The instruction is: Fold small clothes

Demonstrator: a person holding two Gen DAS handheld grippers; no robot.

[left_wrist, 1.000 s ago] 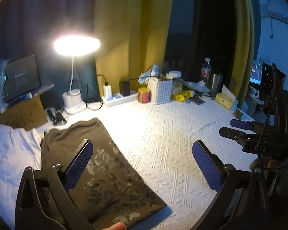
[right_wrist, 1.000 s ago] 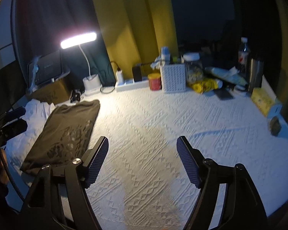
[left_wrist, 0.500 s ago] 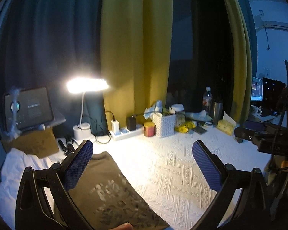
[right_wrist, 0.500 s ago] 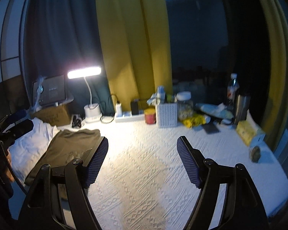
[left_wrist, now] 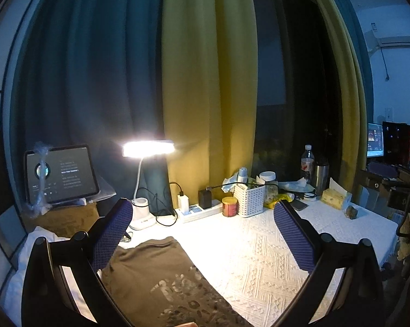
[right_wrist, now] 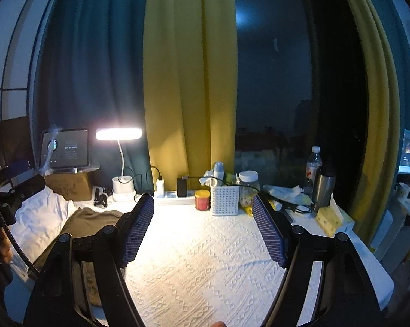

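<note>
Brown and folded, the shirt (left_wrist: pixel 161 278) lies flat on the left part of the white bumpy table cover (left_wrist: pixel 259 248), with a pale flower print on it. Its left edge lies over a white cloth (right_wrist: pixel 41 218). The left gripper (left_wrist: pixel 202 234) hangs above the table with its two blue pads wide apart and nothing between them. Its left pad is over the top corner of the shirt. The right gripper (right_wrist: pixel 203 230) is also wide apart and holds nothing. It hangs over the bare middle of the table cover, and the shirt (right_wrist: pixel 79 226) is off to its left.

At the back of the table a bright lamp (left_wrist: pixel 147 148) shines down. Beside it are a white power strip (left_wrist: pixel 199 212), a small red can (left_wrist: pixel 229 206), a white basket (left_wrist: pixel 249 200), a jar (right_wrist: pixel 249 184), a water bottle (left_wrist: pixel 307 162) and a metal cup (left_wrist: pixel 321 175). A tablet (left_wrist: pixel 60 174) stands on a cardboard box (right_wrist: pixel 68 186) at the far left. Yellow and dark curtains hang behind
</note>
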